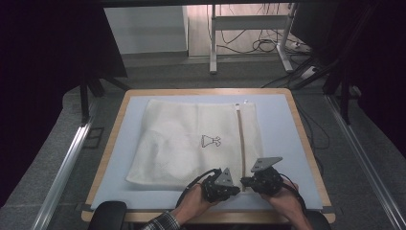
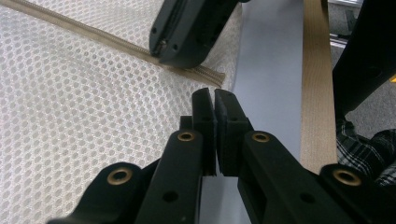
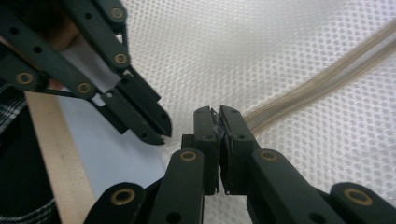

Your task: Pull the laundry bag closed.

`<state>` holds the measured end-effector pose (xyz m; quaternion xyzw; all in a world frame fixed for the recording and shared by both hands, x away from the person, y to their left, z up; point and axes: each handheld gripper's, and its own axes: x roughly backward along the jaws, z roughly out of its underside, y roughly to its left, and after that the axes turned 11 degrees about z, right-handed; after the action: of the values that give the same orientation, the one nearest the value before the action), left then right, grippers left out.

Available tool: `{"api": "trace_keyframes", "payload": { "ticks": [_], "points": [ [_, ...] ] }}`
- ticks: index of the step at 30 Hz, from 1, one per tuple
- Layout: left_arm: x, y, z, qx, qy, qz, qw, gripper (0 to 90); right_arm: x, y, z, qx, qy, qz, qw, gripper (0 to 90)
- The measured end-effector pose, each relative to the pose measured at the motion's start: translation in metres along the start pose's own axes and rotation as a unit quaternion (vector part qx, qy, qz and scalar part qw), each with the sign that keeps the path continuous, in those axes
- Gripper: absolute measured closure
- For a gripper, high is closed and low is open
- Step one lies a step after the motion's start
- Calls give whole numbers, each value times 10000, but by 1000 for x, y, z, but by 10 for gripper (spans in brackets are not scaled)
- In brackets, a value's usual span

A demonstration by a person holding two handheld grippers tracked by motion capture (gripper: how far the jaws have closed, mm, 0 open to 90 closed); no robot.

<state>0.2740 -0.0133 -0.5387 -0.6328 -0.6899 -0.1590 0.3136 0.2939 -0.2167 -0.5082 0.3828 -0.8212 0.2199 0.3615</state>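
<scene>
Count on bench (image 1: 306,143): one white mesh bag (image 1: 182,143). One tan zipper (image 1: 241,143) on bag. One small printed emblem (image 1: 210,141) on bag. Two hand-held grippers: left hand-held gripper (image 1: 235,190), right hand-held gripper (image 1: 245,181). Two hands.

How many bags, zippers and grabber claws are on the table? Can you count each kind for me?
White mesh bag: 1
Tan zipper on the bag: 1
Black grippers: 2, the left gripper and the right gripper, both shut at the bag's near edge
Total: 4
</scene>
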Motion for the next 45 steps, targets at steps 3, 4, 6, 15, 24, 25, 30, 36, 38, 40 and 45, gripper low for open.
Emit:
{"api": "trace_keyframes", "payload": {
  "ticks": [3,4,6,15,24,25,30,36,38,40,45],
  "points": [
    [0,0,0,5,-10,9,10000,881,-2,-1,-1,49,-11,8,10000,859],
    [0,0,0,7,-1,15,10000,880,-2,-2,-2,41,-11,22,10000,858],
    [0,0,0,13,-8,18,10000,880,-3,-3,-2,51,-29,65,10000,857],
    [1,2,1,8,-6,52,10000,878,-4,-4,-5,113,-22,146,9998,858],
    [0,1,1,10,-31,42,10000,874,-6,-7,-7,160,-54,241,9996,857],
    [0,1,1,13,-34,44,10000,874,-6,-7,-8,154,-40,232,9996,857],
    [0,1,1,16,-39,49,10000,873,-6,-7,-9,197,-69,281,9994,857],
    [0,1,1,26,-55,59,10000,872,-5,-9,-11,195,-147,424,9988,858],
    [0,1,1,28,-53,64,10000,872,-6,-10,-11,192,-147,450,9987,858],
    [0,1,1,13,-50,67,10000,872,-7,-11,-12,221,-163,474,9985,858],
    [0,2,1,10,-41,75,10000,871,-7,-12,-14,222,-200,560,9980,857]
  ]
}}
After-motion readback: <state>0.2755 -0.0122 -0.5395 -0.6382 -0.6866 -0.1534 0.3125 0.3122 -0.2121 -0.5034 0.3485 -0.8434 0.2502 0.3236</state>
